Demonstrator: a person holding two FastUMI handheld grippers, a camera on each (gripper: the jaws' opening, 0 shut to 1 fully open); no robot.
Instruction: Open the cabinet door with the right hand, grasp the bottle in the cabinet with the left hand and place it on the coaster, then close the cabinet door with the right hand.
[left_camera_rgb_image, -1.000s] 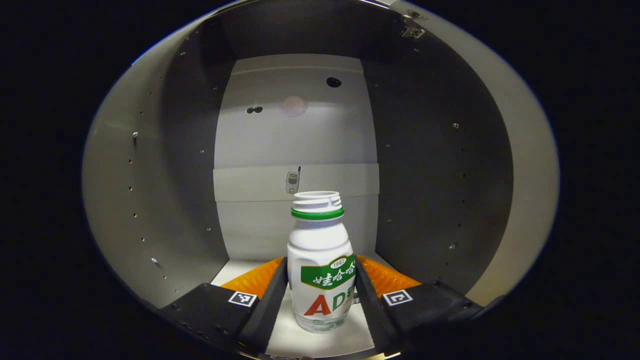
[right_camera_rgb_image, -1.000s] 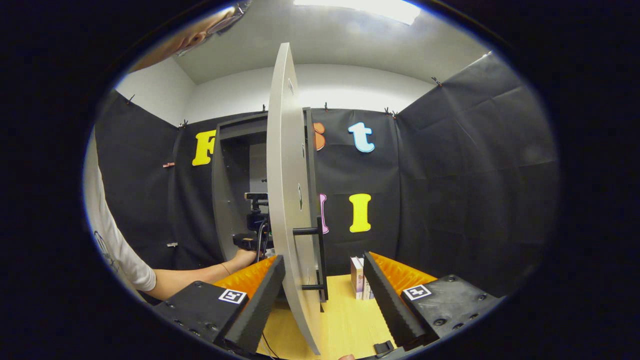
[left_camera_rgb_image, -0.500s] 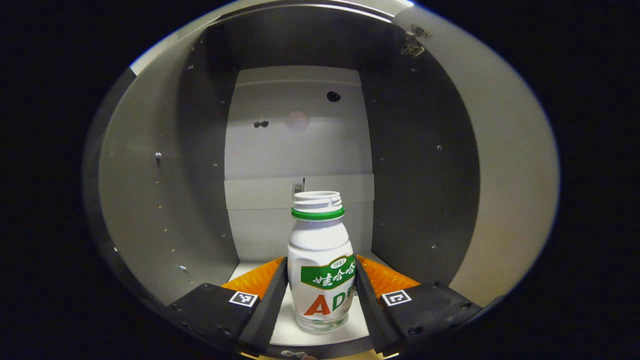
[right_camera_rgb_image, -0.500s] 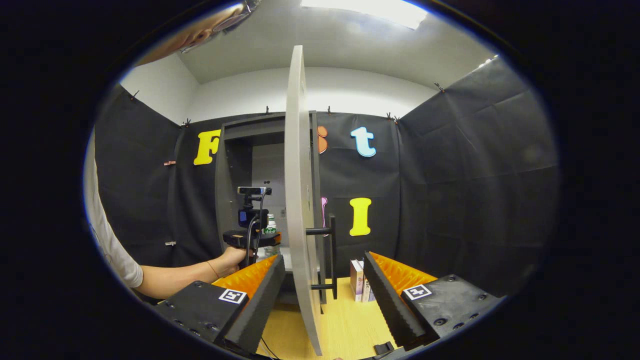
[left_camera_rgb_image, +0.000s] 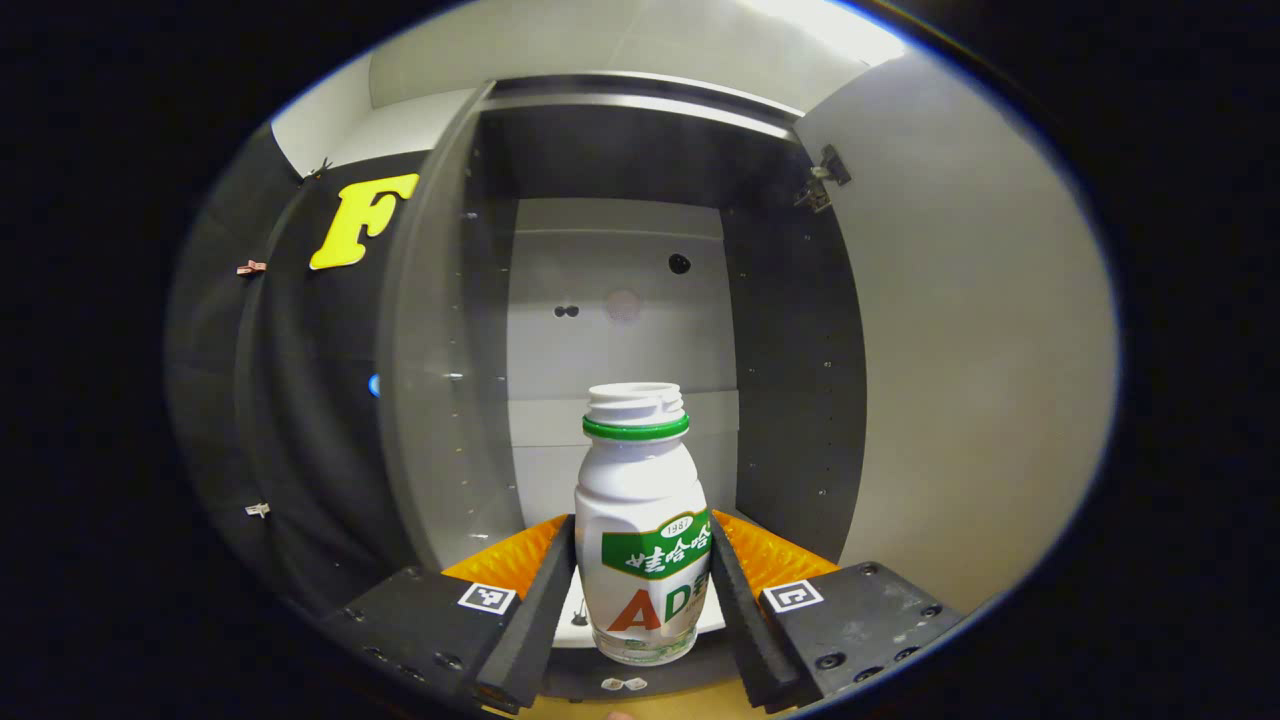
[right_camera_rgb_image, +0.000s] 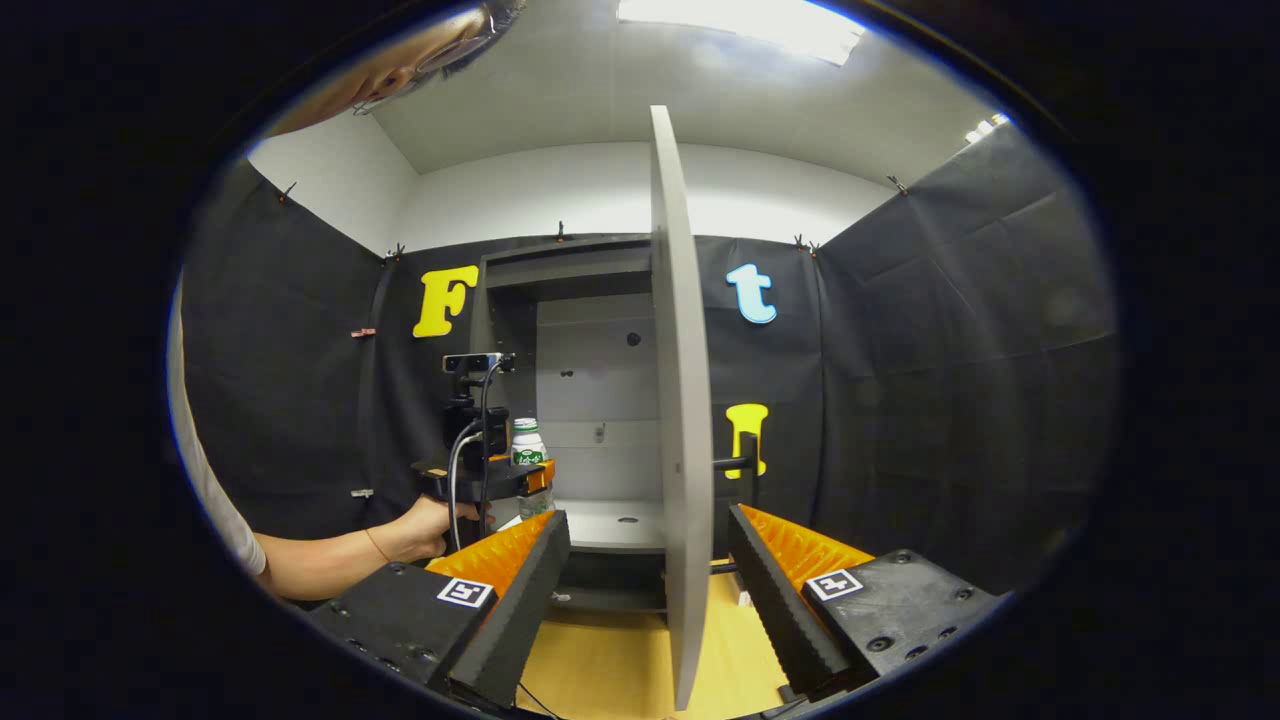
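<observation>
Your left claw (left_camera_rgb_image: 642, 590) pinches the bottle (left_camera_rgb_image: 641, 525), one finger pressed to each side of its body at the label. The bottle stands upright between them, uncapped, a green ring under its open mouth. A second ago its base sat on the pale cabinet shelf (left_camera_rgb_image: 715, 625), deep inside; now it hangs at the shelf's front lip, and the cabinet (left_camera_rgb_image: 800, 400) has drawn back so that you see its whole dark frame, the top edge and the booth cloth to the left. In the right gripper view the same bottle (right_camera_rgb_image: 528, 455) shows in your left claw (right_camera_rgb_image: 520, 478), just in front of the cabinet opening, with your hand (right_camera_rgb_image: 425, 525) on the grip below and a cable looping down from the camera mount (right_camera_rgb_image: 475, 365).

Your right claw (right_camera_rgb_image: 648, 590) is spread wide, and the open cabinet door (right_camera_rgb_image: 680, 420) stands edge-on between its fingers, touching neither as far as you can see. The door handle (right_camera_rgb_image: 740, 470) sticks out on the right face. Compared with a second ago, that door edge sits farther right in the right gripper view, and more of the cabinet interior (right_camera_rgb_image: 600, 400) is open to sight. Yellow table (right_camera_rgb_image: 610, 665) lies beneath the door.
</observation>
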